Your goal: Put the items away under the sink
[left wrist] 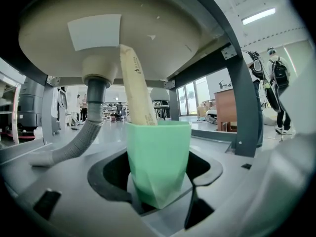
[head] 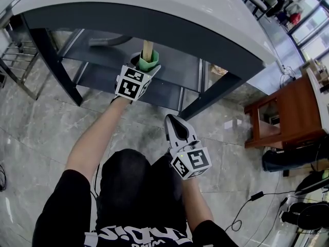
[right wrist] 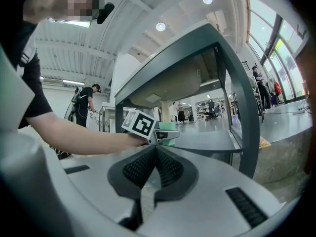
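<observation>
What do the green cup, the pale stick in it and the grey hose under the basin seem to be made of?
Green cup: probably plastic, matte, with moulded facets.
Pale stick: perhaps wood or a paper wrapper, flat beige with small print.
Grey hose: likely flexible plastic, judging by its ribbed surface.

Head view: cup (head: pixel 149 60) btm hidden by left claw (head: pixel 145 70); stick (head: pixel 147 48) top lost under sink (head: pixel 169 9) rim.

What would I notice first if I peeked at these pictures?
The bright green cup with a tall beige stick in it, pinched by the left gripper right under the round sink bowl. Beside it a grey drain hose bends down. The right gripper hangs farther back, shut and empty.
</observation>
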### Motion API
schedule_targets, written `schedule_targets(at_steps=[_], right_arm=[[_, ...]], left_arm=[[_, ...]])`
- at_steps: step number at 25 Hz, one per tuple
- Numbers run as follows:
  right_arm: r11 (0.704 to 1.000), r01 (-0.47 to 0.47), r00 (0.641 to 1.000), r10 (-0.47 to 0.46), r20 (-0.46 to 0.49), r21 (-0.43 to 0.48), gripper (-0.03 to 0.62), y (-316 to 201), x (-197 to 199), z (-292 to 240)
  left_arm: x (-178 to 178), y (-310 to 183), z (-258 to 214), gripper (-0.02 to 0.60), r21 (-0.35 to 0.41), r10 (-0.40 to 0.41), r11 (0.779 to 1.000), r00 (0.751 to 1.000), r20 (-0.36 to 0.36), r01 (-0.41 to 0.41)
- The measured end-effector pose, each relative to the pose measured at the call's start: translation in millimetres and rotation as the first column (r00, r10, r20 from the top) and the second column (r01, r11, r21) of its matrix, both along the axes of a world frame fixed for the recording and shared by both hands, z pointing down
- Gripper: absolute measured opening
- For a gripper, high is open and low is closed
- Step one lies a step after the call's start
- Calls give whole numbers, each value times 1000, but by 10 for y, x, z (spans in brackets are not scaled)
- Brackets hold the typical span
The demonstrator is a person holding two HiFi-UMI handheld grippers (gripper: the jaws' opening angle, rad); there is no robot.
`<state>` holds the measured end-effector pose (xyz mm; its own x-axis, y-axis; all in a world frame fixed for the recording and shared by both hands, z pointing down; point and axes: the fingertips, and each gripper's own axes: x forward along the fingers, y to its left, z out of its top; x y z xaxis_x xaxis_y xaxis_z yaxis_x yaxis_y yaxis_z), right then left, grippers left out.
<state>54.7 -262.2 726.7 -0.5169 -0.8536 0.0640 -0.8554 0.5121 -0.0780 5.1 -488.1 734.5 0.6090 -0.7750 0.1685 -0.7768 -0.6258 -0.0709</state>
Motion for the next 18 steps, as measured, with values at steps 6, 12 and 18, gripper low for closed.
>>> schedule_targets(at_steps=[6, 12, 18], right_arm=[[1000, 5, 1000, -5, -6, -4, 18, 5, -16, 7], [1000, -12, 1000, 12, -7, -6, 18, -12, 44, 0], [1000, -12, 1000, 12, -11, -10, 18, -11, 28, 20]], left_arm=[[2, 10, 4, 331, 34, -22, 999, 999, 32, 21], [25, -27, 77, 331, 36, -27, 999, 998, 64, 25], [-39, -5, 76, 350, 3, -50, 999, 997, 54, 50]])
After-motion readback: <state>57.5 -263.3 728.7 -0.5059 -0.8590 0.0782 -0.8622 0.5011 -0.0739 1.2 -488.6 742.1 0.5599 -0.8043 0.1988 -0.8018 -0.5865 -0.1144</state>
